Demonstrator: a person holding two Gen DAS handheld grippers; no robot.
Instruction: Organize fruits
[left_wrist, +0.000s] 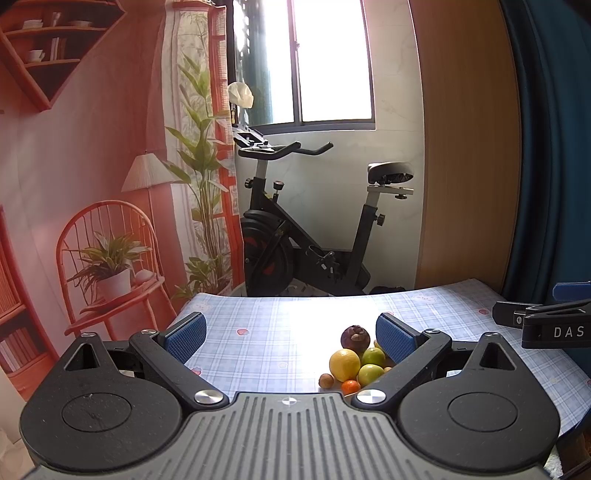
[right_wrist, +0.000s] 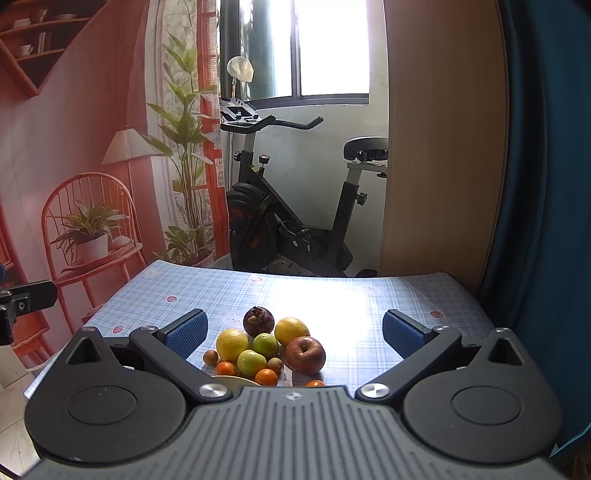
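Note:
A pile of fruit lies on the checked tablecloth (right_wrist: 332, 291): a dark mangosteen (right_wrist: 258, 321), two yellow lemons (right_wrist: 232, 344) (right_wrist: 291, 329), two green limes (right_wrist: 265, 344) (right_wrist: 251, 362), a red apple (right_wrist: 305, 355), small oranges (right_wrist: 266, 376) and brown longans (right_wrist: 210, 357). A pale plate rim (right_wrist: 232, 379) peeks out just before the fruit. My right gripper (right_wrist: 295, 334) hangs open above the near side of the pile, holding nothing. My left gripper (left_wrist: 291, 338) is open too, left of the fruit; its right finger hides part of the pile, with the mangosteen (left_wrist: 355, 336) and a lemon (left_wrist: 344, 364) showing.
An exercise bike (right_wrist: 295, 206) stands behind the table's far edge. A printed backdrop with a chair and plants (left_wrist: 110, 240) hangs at left, a wooden panel (right_wrist: 443, 147) and blue curtain (right_wrist: 546, 184) at right. The right gripper's body (left_wrist: 550, 325) shows at the left view's right edge.

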